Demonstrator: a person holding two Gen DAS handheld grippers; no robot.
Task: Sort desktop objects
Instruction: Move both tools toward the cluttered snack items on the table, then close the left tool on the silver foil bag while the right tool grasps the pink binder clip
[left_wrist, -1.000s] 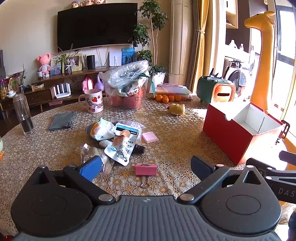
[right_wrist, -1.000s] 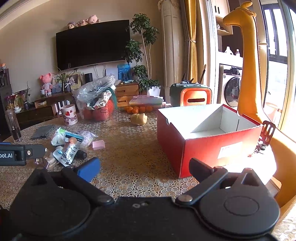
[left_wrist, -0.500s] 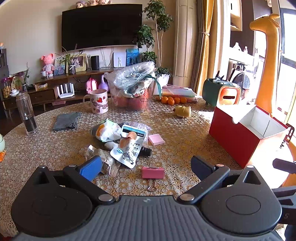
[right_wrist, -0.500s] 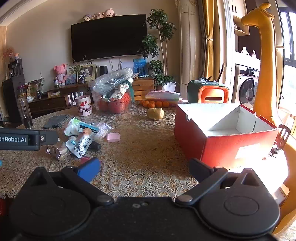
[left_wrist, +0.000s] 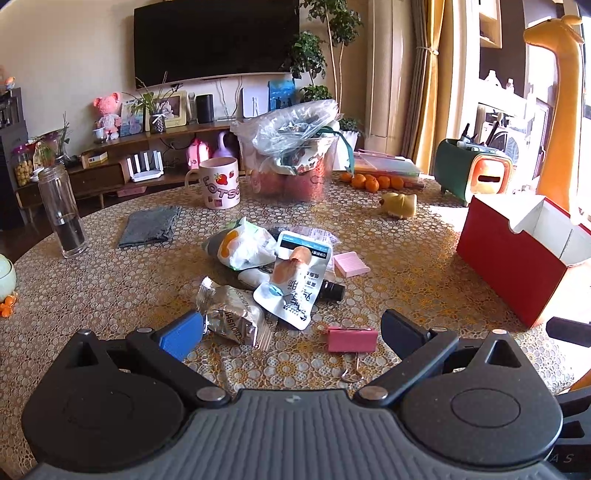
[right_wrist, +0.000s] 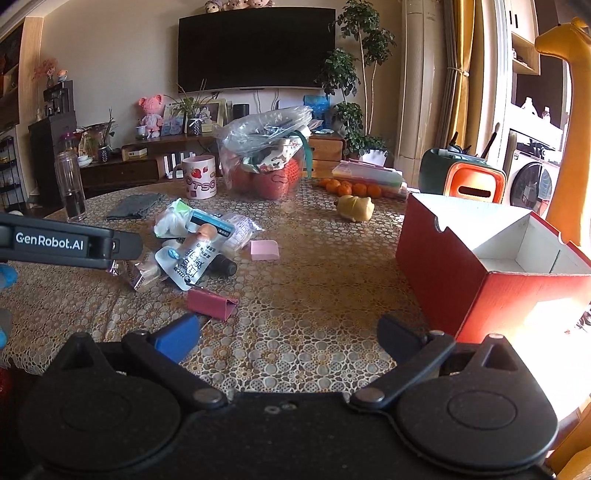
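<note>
The left gripper (left_wrist: 291, 328) is spread wide and holds nothing; its fingers hang just above the table (left_wrist: 110, 280) without touching anything. Between its fingertips, close to the right one, lies a pink binder clip (left_wrist: 352, 340) with its wire handle pointing back toward the gripper. Just beyond the blue left fingertip (left_wrist: 183, 332) sits a silvery snack wrapper (left_wrist: 232, 314), very near the fingertip; whether they touch cannot be told. Straight ahead of the gripper lies a loose heap: a white pouch with a printed label (left_wrist: 297, 282), a dark tube (left_wrist: 332, 291) poking out from under it, a crumpled white and orange packet (left_wrist: 240, 247), and to the right of these a pink pad of notes (left_wrist: 351, 264). Farther ahead and to the right stands an open red box (left_wrist: 509, 273) with a white inside.

The right gripper (right_wrist: 288, 332) is also wide open and empty, held low over the table. The binder clip (right_wrist: 211, 303) lies just ahead of its blue left fingertip (right_wrist: 177, 338), apart from it. The red box (right_wrist: 461, 280) stands close ahead on its right side. The left gripper's arm, marked GenRobot.AI (right_wrist: 66, 243), reaches in from the left over the heap.
</note>
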